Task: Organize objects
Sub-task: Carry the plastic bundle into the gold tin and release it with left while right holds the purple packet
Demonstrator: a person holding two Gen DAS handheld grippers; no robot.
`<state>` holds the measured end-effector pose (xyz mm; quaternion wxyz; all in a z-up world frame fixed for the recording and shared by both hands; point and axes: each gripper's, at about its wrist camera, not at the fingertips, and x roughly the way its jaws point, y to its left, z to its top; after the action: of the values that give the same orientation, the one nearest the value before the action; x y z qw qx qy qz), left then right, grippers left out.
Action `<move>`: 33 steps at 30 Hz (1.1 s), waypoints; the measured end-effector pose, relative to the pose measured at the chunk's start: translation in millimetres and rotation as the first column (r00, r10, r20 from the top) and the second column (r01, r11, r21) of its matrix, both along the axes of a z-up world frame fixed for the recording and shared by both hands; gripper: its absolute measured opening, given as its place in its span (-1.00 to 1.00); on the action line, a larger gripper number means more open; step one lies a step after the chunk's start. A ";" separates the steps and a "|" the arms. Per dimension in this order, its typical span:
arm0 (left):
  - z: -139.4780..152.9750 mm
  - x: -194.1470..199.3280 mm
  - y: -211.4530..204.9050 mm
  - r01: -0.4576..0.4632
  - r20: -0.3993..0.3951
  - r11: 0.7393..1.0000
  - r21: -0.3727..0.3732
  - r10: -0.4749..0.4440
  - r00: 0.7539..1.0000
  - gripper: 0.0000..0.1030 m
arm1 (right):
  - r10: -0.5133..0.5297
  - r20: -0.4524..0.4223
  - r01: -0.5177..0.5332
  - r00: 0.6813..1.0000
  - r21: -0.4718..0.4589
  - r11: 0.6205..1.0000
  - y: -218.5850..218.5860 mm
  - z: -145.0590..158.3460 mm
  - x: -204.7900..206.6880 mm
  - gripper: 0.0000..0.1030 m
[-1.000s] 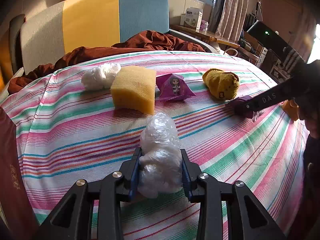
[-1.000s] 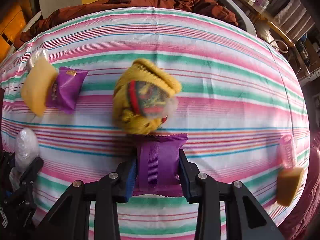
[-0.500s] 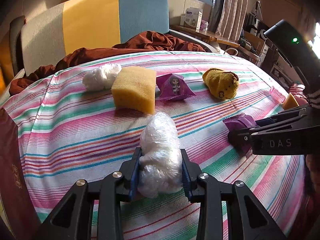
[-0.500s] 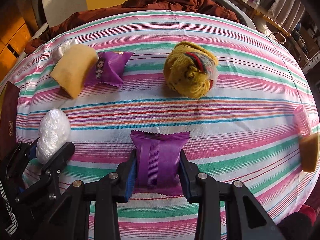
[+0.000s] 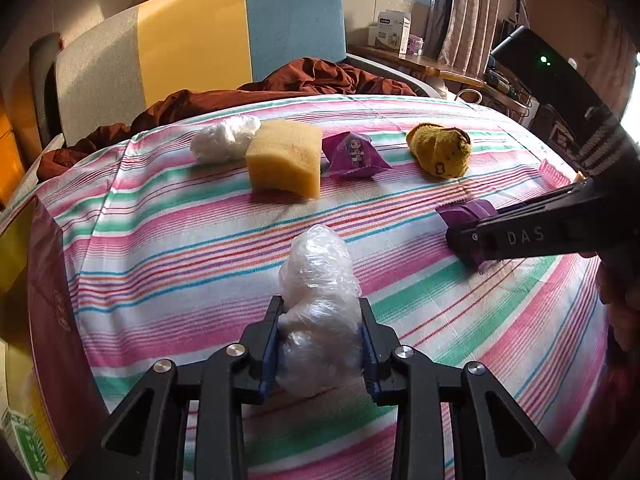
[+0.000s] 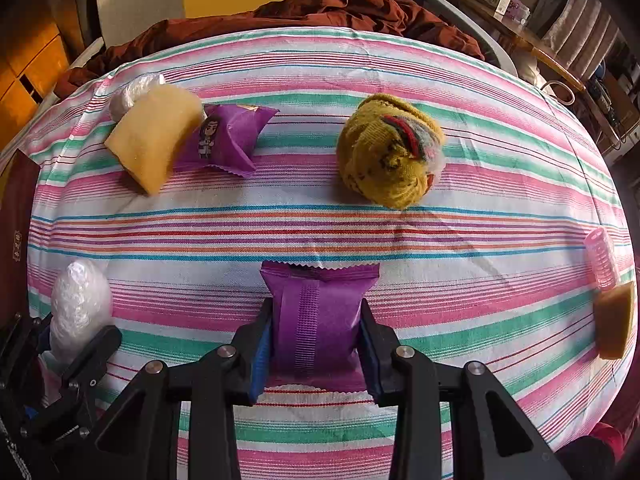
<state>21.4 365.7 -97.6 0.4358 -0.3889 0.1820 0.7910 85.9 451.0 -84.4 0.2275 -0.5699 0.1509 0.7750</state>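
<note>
My left gripper is shut on a crumpled clear plastic bag, low over the striped cloth; it also shows in the right wrist view. My right gripper is shut on a purple snack packet, seen from the side in the left wrist view. At the back lie a second plastic bag, a yellow sponge, a purple packet with a cartoon figure and a yellow knitted sock ball.
A pink hair roller and a small yellow sponge piece lie at the cloth's right edge. A dark red box stands at the left. A brown blanket and a striped headboard are behind.
My right gripper has pulled back from the sock ball toward the near side with the purple packet. My left gripper has held almost still with the bag.
</note>
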 end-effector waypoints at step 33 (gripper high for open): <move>92.0 -16.6 -158.0 -0.276 -0.075 0.953 0.124 0.286 0.955 -0.33 | 0.046 0.013 -0.047 0.999 0.080 0.996 -17.5 -3.3 -10.4 -0.27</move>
<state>4.7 207.7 -5.6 0.3312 -0.3491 0.1001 0.8709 75.4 433.5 -87.7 0.2330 -0.5679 0.1053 0.7824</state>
